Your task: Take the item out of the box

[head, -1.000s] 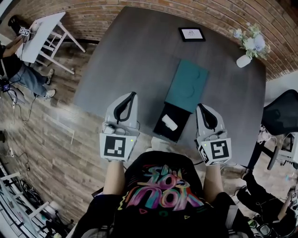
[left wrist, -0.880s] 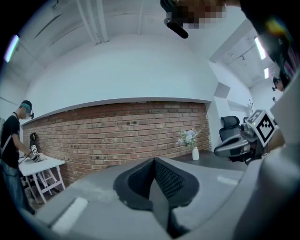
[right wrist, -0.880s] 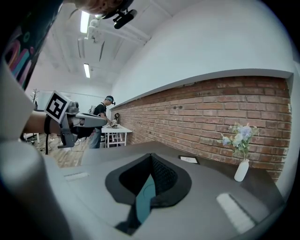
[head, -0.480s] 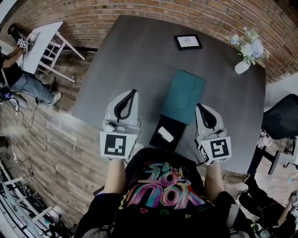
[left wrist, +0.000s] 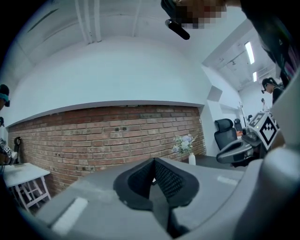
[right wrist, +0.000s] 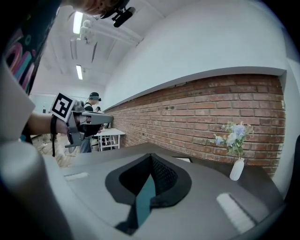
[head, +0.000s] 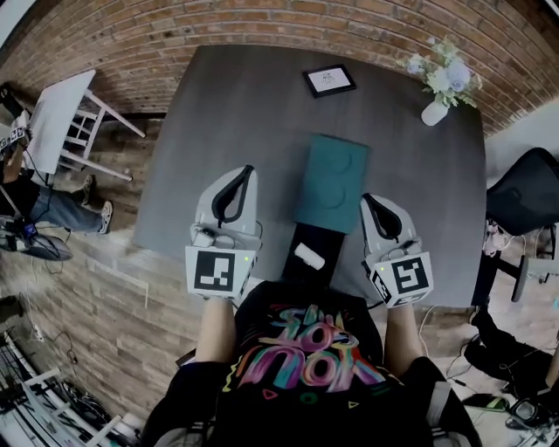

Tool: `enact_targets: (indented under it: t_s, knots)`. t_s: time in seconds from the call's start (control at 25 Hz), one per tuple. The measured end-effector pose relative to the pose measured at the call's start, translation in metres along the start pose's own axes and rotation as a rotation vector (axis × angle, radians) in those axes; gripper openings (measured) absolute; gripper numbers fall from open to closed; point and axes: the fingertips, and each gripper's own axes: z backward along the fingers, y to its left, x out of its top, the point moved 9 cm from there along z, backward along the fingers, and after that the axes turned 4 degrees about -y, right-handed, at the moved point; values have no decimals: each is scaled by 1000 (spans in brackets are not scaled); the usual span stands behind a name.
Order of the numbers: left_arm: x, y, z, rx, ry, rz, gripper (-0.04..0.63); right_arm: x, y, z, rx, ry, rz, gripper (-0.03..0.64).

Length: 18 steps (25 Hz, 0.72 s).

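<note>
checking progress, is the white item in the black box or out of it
In: the small white oblong item lies inside the open black rectangular box, whose flat teal lid lies off it, on the far side.

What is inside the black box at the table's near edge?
One small white item lies in the black box; the person's shirt covers its near end, so anything there is hidden.

Showed a dark grey worktop (head: pixel 244 113), a teal lid (head: pixel 332 183), a black box (head: pixel 301 237) around a white item (head: pixel 309 257), light grey left hand-held gripper (head: pixel 248 170) and right hand-held gripper (head: pixel 364 199) bearing black-and-white square markers, a red-brown brick wall (head: pixel 262 22), a white vase (head: pixel 434 112).
</note>
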Motion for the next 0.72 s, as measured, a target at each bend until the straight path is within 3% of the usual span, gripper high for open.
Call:
enact_targets:
  t_s: [0.72]
  knots:
    - [-10,-9,-8,-121,11,27,0,-2,6,7,-34,47,-2,0]
